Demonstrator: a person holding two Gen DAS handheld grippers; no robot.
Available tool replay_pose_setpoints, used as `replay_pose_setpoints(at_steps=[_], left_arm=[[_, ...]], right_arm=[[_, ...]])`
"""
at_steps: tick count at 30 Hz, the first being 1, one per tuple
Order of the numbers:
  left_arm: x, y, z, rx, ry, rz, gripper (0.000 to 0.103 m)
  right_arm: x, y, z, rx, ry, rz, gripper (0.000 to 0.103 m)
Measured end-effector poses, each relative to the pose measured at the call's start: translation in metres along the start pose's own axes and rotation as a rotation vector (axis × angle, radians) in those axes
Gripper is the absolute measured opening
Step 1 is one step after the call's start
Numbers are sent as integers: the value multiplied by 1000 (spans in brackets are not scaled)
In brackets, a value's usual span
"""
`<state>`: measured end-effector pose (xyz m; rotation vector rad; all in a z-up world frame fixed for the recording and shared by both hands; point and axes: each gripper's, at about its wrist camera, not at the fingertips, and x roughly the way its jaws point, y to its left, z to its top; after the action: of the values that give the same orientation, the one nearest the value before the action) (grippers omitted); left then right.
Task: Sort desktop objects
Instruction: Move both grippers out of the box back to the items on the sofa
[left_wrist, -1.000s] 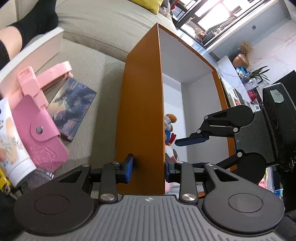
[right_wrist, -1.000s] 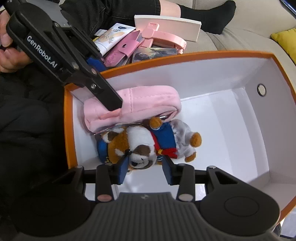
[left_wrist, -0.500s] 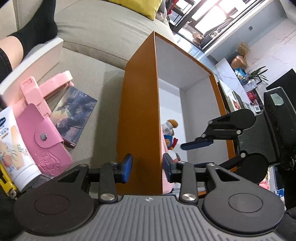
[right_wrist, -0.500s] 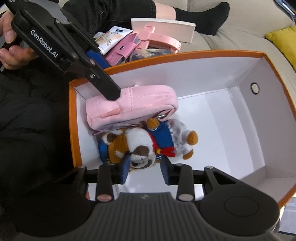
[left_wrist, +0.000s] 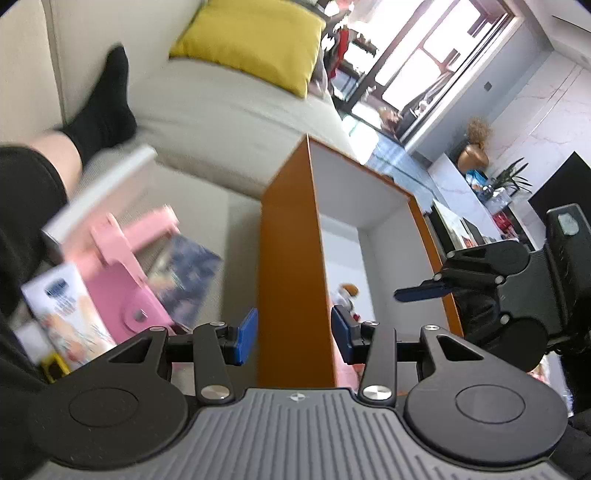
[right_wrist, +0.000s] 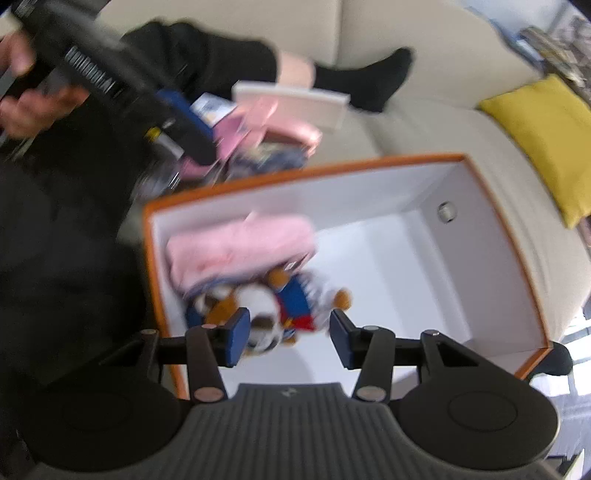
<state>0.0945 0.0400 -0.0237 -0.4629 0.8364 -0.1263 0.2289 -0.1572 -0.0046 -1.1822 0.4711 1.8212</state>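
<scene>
The left gripper (left_wrist: 293, 334) angles down over the near end of the orange box (left_wrist: 291, 266), its blue pads (left_wrist: 246, 335) standing either side of the box's orange wall without touching it; the jaws are apart and grip nothing. The right gripper (right_wrist: 284, 334) tilts more steeply down into the box (right_wrist: 495, 229) from above the opposite long side. Its jaws are opening, and the plush toy (right_wrist: 273, 308) lies below and between them on the white floor of the box, not pinched by either pad. A soft pink pouch (right_wrist: 240, 249) lies against the toy in the same near corner; the rest of the box floor is bare.

In the right wrist view the left gripper (right_wrist: 177, 122) appears as a blurred black bar at upper left, held by a person's hand (right_wrist: 26, 110). Beside the box on the beige sofa (left_wrist: 236, 110) lie the unsorted things: a pink snap case (left_wrist: 127, 299), a white tube (left_wrist: 68, 314), a dark printed card (left_wrist: 188, 280), a pink clip (left_wrist: 136, 236) and a white flat box (left_wrist: 99, 192). A leg in a black sock (left_wrist: 105, 107) rests beyond them, near a yellow cushion (left_wrist: 251, 40).
</scene>
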Motion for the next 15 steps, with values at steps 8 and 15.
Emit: replay_pose_setpoints(at_steps=[8,15], left_arm=[[-33,6,3,68,-128,110,50],[-60,25,8,83,-167,181,50]], right_arm=[[-13,-2,32,152,-149,-127,52],[-22,1,67,267,-269,-154,64]])
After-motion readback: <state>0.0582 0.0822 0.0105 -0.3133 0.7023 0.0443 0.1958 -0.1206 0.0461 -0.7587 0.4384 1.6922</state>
